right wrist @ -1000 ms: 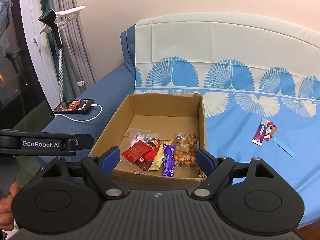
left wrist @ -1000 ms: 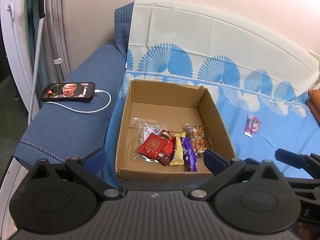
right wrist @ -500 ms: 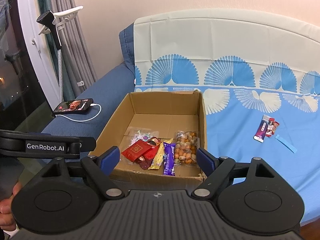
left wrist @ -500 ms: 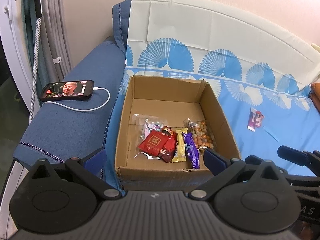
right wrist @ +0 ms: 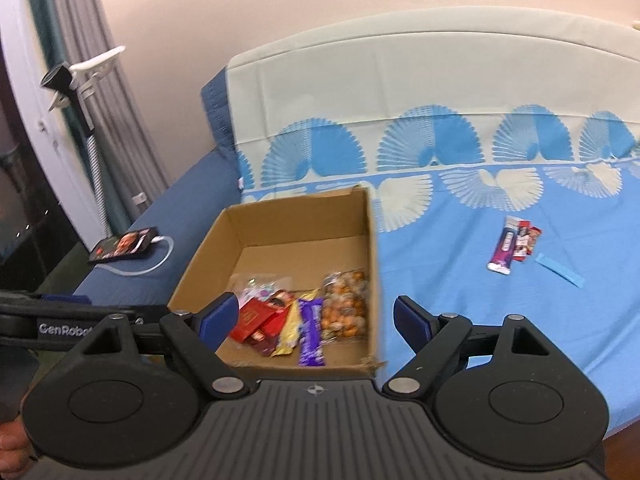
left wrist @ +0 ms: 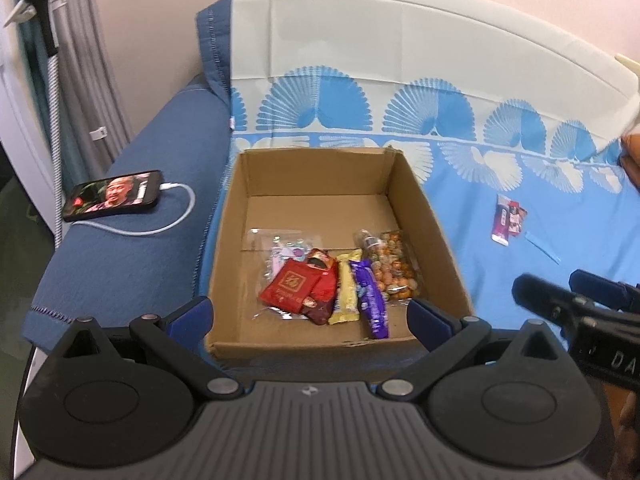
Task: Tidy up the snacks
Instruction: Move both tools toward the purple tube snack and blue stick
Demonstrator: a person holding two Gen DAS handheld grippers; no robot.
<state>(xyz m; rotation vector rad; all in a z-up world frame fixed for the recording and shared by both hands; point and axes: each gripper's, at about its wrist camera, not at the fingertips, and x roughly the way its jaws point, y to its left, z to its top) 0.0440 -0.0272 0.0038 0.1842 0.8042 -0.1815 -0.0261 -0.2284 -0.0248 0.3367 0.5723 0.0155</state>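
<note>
At the far left of the right wrist view a dark smartphone (right wrist: 124, 245) with a white charging cable lies on the dark blue sofa arm (right wrist: 188, 216), apart from the task. Just right of it, at centre frame, the open brown cardboard box (right wrist: 372, 248) sits on the light blue fan-patterned cover (right wrist: 460, 280) and already holds 5 or so packets: a red foil pouch (right wrist: 256, 318), a yellow bar, a purple wrapped bar (right wrist: 311, 328) and a clear bag of orange-brown nuts (right wrist: 346, 308). The left tongs (left wrist: 310, 318) stand spread and empty over the box's near edge. The right tongs (right wrist: 316, 320) are also spread wide with nothing between the pads. The snacks still outside, a purple-and-white sachet (right wrist: 505, 249) touching a small red-and-white packet (right wrist: 527, 240), with a thin blue strip (right wrist: 560, 270) just beside them, lie in the right middle of the frame, up and to the right of the right tongs, well apart from the box. Their long axes run roughly away from the camera, tilted slightly. Judging by this, the right hand is the nearer and must swing rightward and forward.
</note>
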